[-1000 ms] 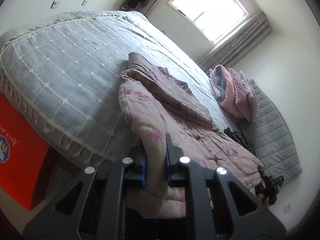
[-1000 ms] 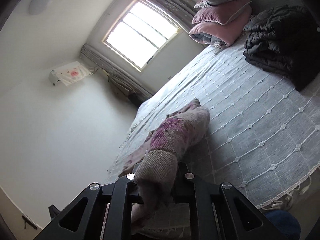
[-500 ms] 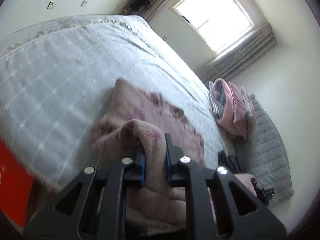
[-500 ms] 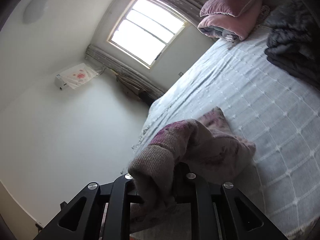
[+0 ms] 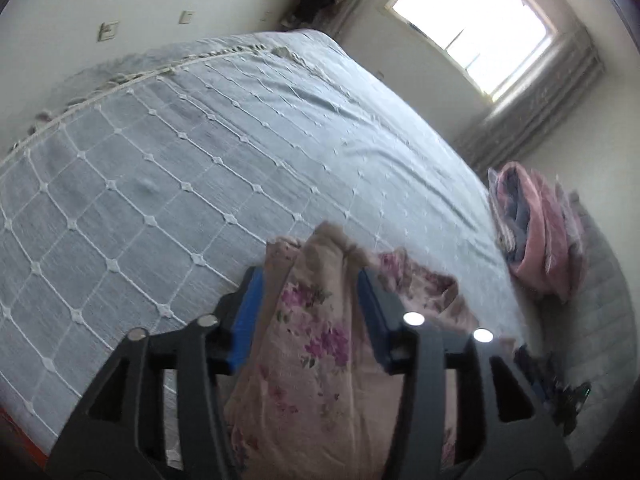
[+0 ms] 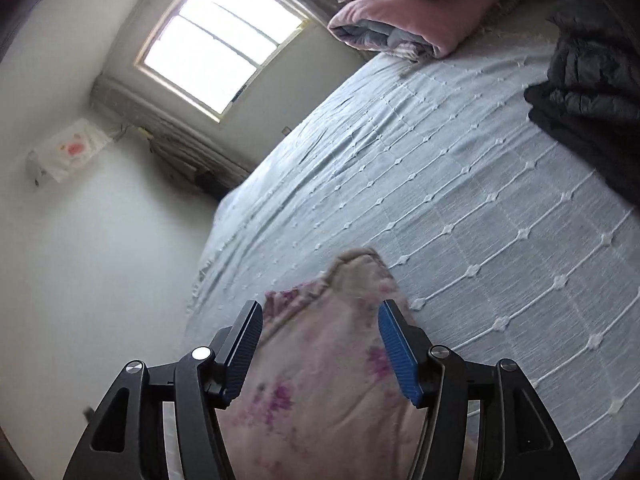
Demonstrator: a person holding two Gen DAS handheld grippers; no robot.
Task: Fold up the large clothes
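Observation:
A pink floral garment (image 5: 316,344) lies on the grey-blue quilted bed (image 5: 180,140). Its folded edge bunches up between the fingers of my left gripper (image 5: 309,276). The jaws are opening, and the blue pads (image 5: 250,312) stand apart from the cloth. In the right wrist view another corner of the garment (image 6: 332,360) rests on the bed (image 6: 480,220). It lies loose between the fingers of my right gripper (image 6: 320,306), whose jaws are also opening. Both grippers point down at the bedspread.
Folded pink quilts (image 5: 540,232) (image 6: 420,12) are stacked at the head of the bed. A dark padded jacket (image 6: 592,96) lies folded on the right side. A bright window (image 6: 220,40) is in the far wall. Bare bedspread stretches beyond the garment.
Both grippers carried the garment's edge forward over the bed, folding it onto itself. Their jaws, shut on the cloth earlier, now stand apart and the cloth rests loose on the bed.

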